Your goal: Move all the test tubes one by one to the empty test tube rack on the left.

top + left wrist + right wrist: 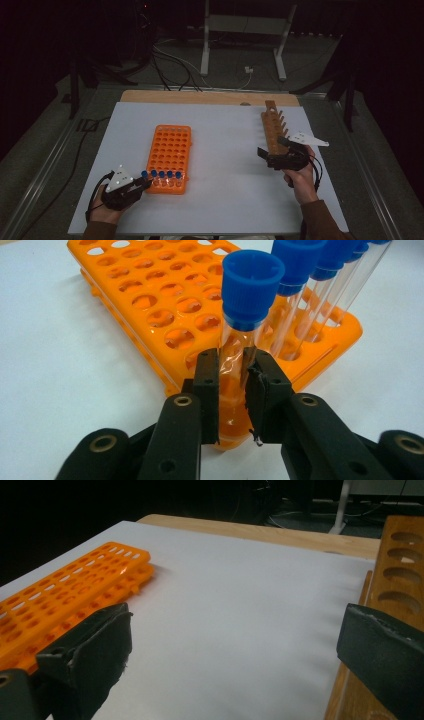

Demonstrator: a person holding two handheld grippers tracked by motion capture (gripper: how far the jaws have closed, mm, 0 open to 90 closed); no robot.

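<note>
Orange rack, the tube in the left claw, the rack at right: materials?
Orange rack: looks like moulded plastic, glossy, uniform colour.
Tube: clear, so glass or plastic; the blue cap is probably matte plastic.
Right rack: apparently wood, brown with faint grain.

On the table [225, 200] in front of you, the tube rack [170, 150] lies left of centre, its long side running away from you. Five capped test tubes stand in its nearest row, side by side. Your left gripper [142, 184] sits at the rack's near left corner, jaws closed on the leftmost tube [240, 340], which stands upright in the corner hole. The wooden rack [274, 127] lies well apart to the right, also running away from you. Your right gripper [272, 155] sits at its near end, jaws apart, just beside the wood.
</note>
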